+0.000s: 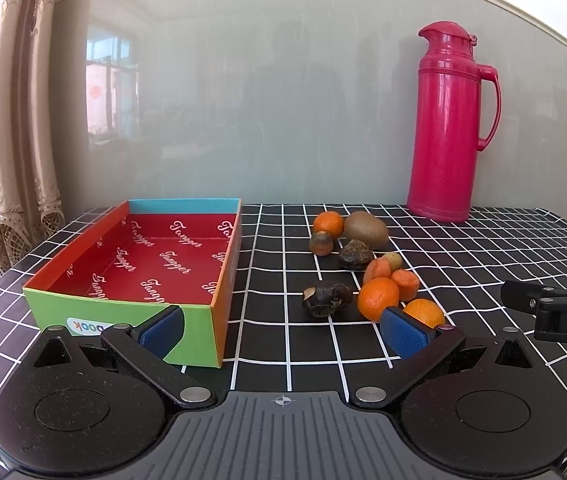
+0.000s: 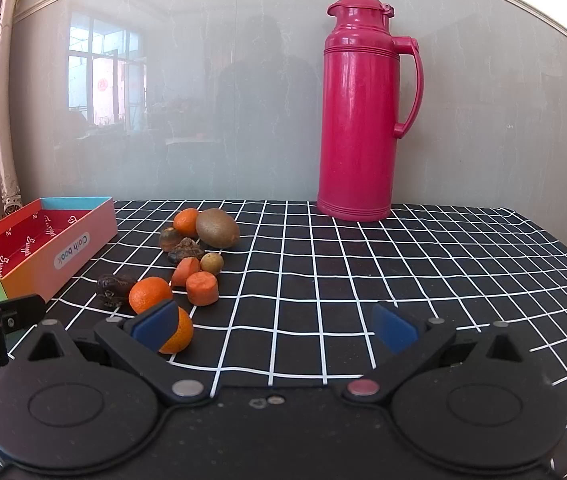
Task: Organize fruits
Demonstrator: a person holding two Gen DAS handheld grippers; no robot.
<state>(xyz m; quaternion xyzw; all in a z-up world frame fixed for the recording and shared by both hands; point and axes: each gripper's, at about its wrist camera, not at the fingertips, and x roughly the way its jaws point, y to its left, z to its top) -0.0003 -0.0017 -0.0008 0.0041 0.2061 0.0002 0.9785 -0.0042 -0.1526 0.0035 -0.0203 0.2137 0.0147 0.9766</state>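
Note:
A colourful open box (image 1: 135, 264) with a red inside stands at the left; it also shows in the right wrist view (image 2: 39, 240). Loose fruit lies beside it: tangerines (image 1: 377, 298) (image 2: 149, 294), a kiwi (image 1: 365, 229) (image 2: 217, 227), carrot pieces (image 1: 405, 284) (image 2: 202, 288) and dark shrivelled pieces (image 1: 325, 298) (image 2: 115, 288). My left gripper (image 1: 283, 330) is open and empty, low in front of the box corner and the fruit. My right gripper (image 2: 275, 326) is open and empty; its left finger (image 2: 153, 324) stands in front of the nearest tangerine (image 2: 179, 334).
A tall pink thermos jug (image 1: 449, 128) (image 2: 359, 112) stands at the back by the glossy wall. A black cloth with white grid (image 1: 483, 248) (image 2: 403, 260) covers the table. A curtain (image 1: 11, 120) hangs at the left.

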